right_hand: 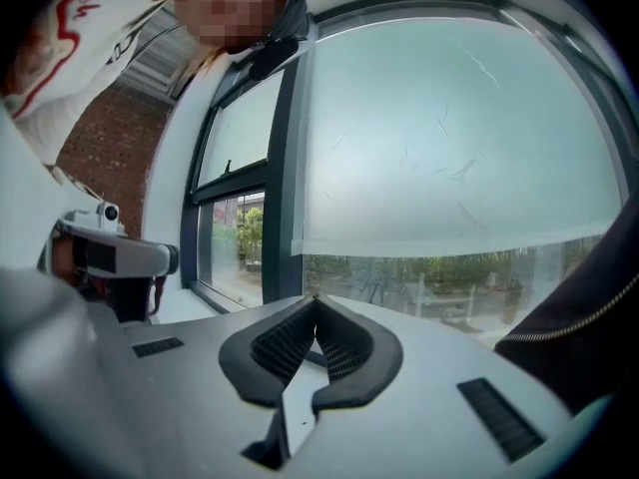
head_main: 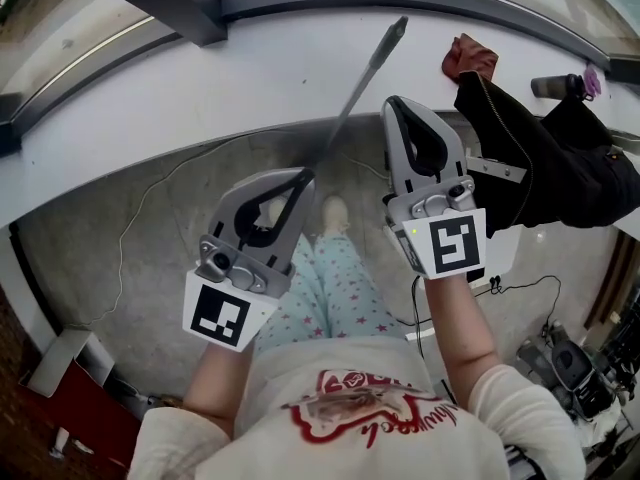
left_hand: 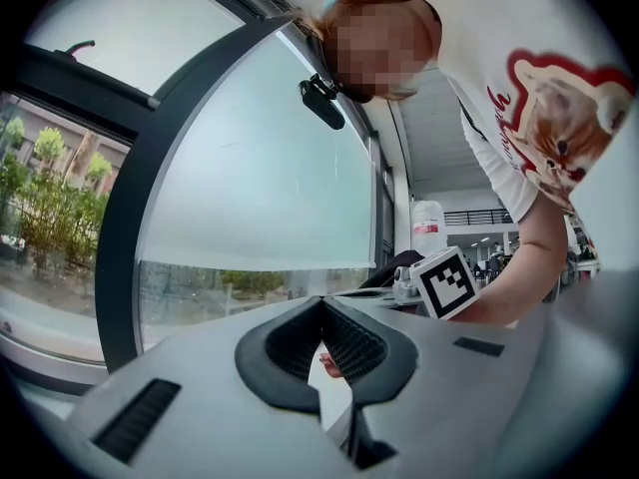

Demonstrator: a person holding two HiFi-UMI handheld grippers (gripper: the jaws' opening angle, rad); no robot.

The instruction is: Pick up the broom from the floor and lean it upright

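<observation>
Broom handle (head_main: 358, 96) against white ledge (head_main: 180, 88)

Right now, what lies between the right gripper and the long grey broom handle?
In the head view, only bare grey concrete floor separates the right gripper from the long grey broom handle. Lower down, the person's pale shoe shows.
</observation>
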